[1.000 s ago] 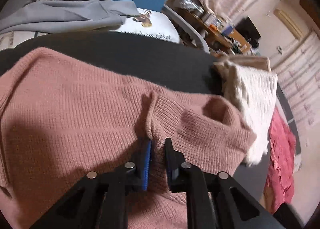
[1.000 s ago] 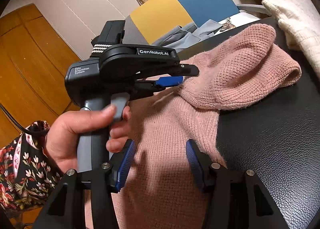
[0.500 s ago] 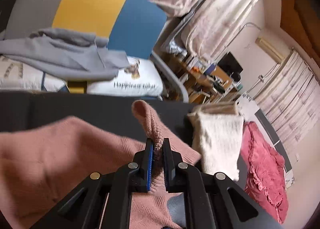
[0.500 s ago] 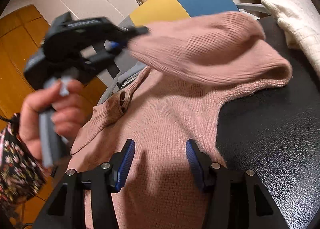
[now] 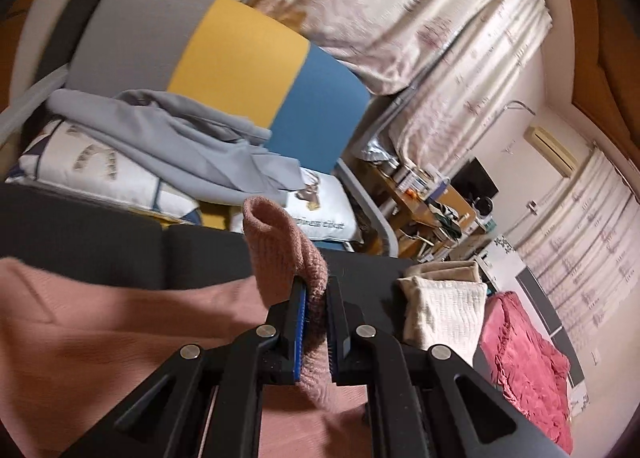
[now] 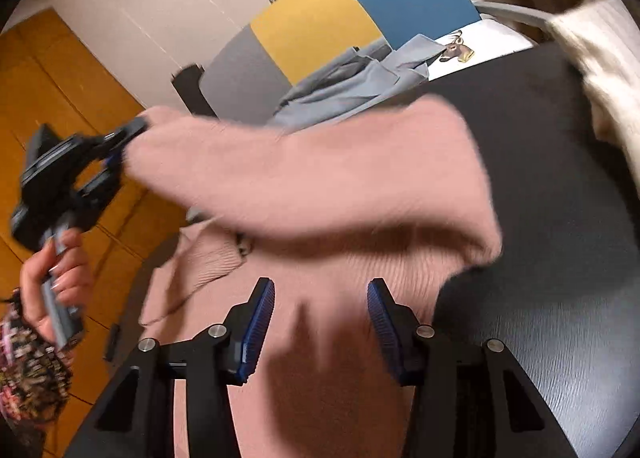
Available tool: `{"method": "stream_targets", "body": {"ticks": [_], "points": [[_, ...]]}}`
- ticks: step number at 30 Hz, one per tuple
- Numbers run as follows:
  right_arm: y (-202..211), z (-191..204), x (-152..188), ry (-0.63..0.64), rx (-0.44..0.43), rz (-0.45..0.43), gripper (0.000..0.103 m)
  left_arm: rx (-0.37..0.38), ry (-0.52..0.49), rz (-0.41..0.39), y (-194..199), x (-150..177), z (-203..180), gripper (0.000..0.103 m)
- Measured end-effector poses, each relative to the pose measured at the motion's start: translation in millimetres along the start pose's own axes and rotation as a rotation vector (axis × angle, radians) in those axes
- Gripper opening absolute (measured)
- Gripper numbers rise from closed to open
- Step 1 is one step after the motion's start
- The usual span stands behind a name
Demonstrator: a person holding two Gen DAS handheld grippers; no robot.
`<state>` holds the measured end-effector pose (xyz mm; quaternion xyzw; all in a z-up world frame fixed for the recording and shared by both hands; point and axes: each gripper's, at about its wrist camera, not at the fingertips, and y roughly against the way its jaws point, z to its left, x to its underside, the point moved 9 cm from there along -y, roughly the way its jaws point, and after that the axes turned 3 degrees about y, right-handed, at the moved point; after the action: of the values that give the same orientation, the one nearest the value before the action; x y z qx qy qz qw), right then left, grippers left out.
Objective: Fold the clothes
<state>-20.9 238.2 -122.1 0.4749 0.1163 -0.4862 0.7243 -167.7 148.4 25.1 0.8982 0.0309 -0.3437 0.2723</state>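
Sweater [image 6: 320, 290], pink and knitted, lies spread on a black table [image 6: 560, 258]. The left gripper [image 5: 316, 298] is pinching the sweater's sleeve [image 5: 280, 250] tightly between its blue pads, and the sleeve stands up above the jaws. In the right wrist view the sleeve stretches, blurred, from the sweater's far right side across to the left gripper on the left, lifted clear of the body. A hand [image 6: 52, 290] grips that gripper's handle. The right gripper [image 6: 320, 298] hovers over the sweater's body, jaws apart and closing, with only flat knit below them and nothing pinched. Far across the table sits a chair [image 5: 240, 37] with grey cloth [image 5: 180, 145] heaped on it. Folded cream cloth [image 5: 444, 310] lies at the table's right.
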Motion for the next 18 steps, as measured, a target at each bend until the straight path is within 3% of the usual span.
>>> {"method": "stream_targets", "body": {"ticks": [3,5,8,14,18], "points": [[-21,-7,-8,0.041,0.037,0.041,0.043,-0.032,0.030,-0.012,12,6,28,0.008],[-23,-19,-13,0.038,0.100,0.029,0.031,-0.058,0.057,-0.015,18,13,52,0.008],[-23,-33,-20,0.002,0.153,0.003,0.023,-0.085,0.093,-0.003,24,30,81,0.007],[-25,-46,-10,-0.033,0.154,0.011,0.023,-0.142,0.150,0.035,23,78,131,0.008],[-26,-47,-11,-0.046,0.136,0.023,0.023,-0.141,0.164,0.039,22,93,142,0.007]]}}
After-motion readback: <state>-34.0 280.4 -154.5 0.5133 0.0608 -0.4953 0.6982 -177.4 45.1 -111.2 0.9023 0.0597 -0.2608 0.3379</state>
